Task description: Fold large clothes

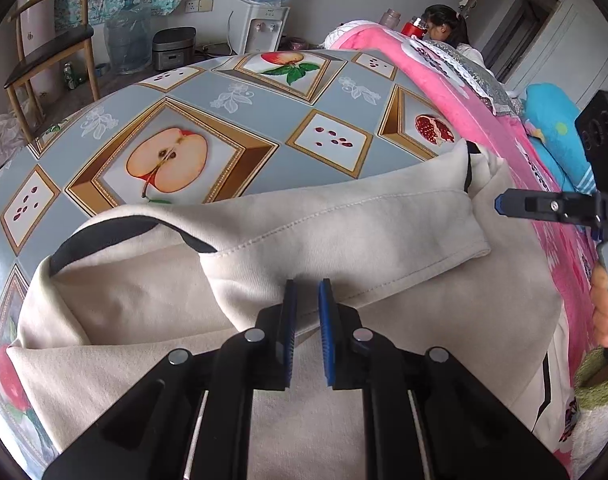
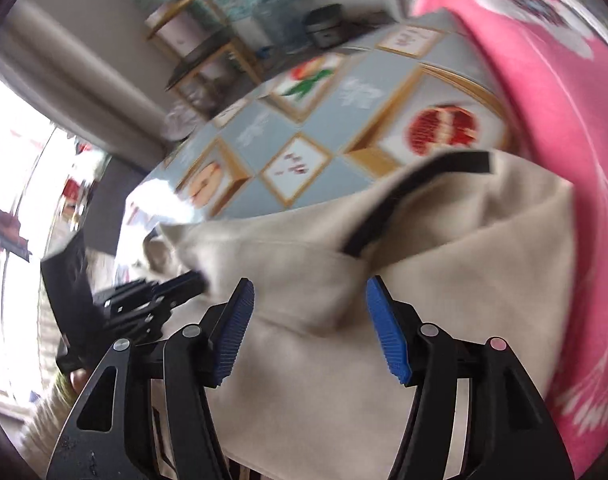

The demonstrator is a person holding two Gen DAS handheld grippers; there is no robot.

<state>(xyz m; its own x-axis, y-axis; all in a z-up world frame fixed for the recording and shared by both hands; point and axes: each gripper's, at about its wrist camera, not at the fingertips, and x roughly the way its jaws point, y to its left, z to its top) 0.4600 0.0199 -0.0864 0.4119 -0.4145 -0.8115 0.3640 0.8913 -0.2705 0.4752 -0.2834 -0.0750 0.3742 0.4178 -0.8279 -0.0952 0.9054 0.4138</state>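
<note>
With the right gripper [image 2: 309, 328] fingers spread empty and the left gripper [image 1: 305, 332] nearly closed, apparently pinching the cream garment [image 1: 343, 216], the fold could slump.

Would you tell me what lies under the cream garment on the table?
The cream garment rests on a fruit-print tablecloth, and its right side overlaps a pink blanket. What the cloth's pattern shows beneath the garment, and whether anything else lies there, is covered.
</note>
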